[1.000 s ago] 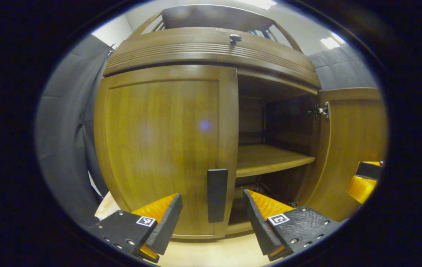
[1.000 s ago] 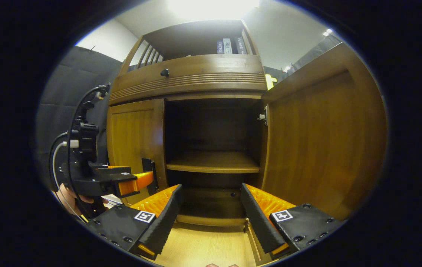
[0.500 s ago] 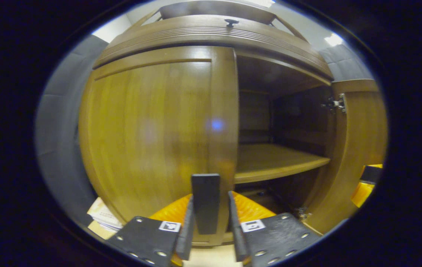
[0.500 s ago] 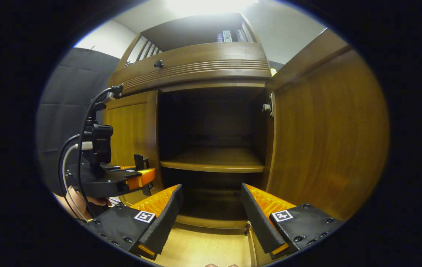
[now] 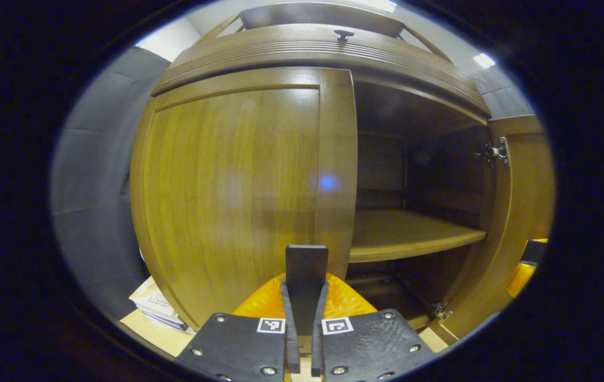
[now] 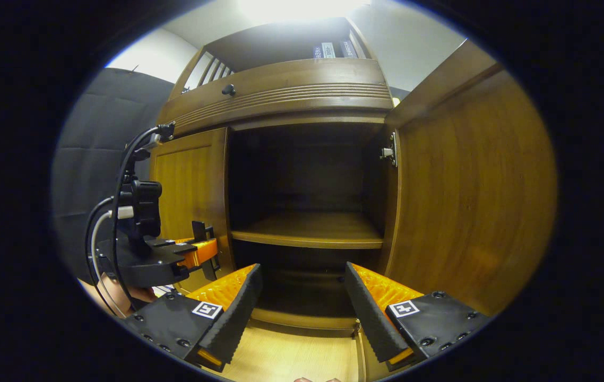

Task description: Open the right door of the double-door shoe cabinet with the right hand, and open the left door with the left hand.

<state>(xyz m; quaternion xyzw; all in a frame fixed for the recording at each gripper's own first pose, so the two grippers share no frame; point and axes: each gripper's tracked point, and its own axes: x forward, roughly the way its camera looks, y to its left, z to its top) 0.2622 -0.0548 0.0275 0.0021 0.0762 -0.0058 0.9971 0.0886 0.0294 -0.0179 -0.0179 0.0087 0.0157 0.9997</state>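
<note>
The wooden shoe cabinet's left door [image 5: 238, 191] looks closed or barely ajar, with a flat black handle [image 5: 306, 276] near its lower inner edge. My left gripper [image 5: 302, 339] is shut on that handle, both pads pressed against its sides. The right door [image 6: 472, 196] stands swung wide open, baring a dark interior and a wooden shelf [image 6: 307, 233]. My right gripper [image 6: 302, 313] hangs open in front of the opening, holding nothing. In the right gripper view the left gripper [image 6: 196, 254] sits at the left door [image 6: 190, 191], a hand under it.
A drawer with a dark knob [image 6: 229, 89] runs above the doors, and books [image 6: 328, 50] stand on the top shelf. Papers [image 5: 156, 302] lie on the floor left of the cabinet. Light wood floor [image 6: 291, 355] stretches below the opening.
My left gripper moved in around the black handle and closed from wide open to shut on it. The right gripper stayed open and nearly still.
</note>
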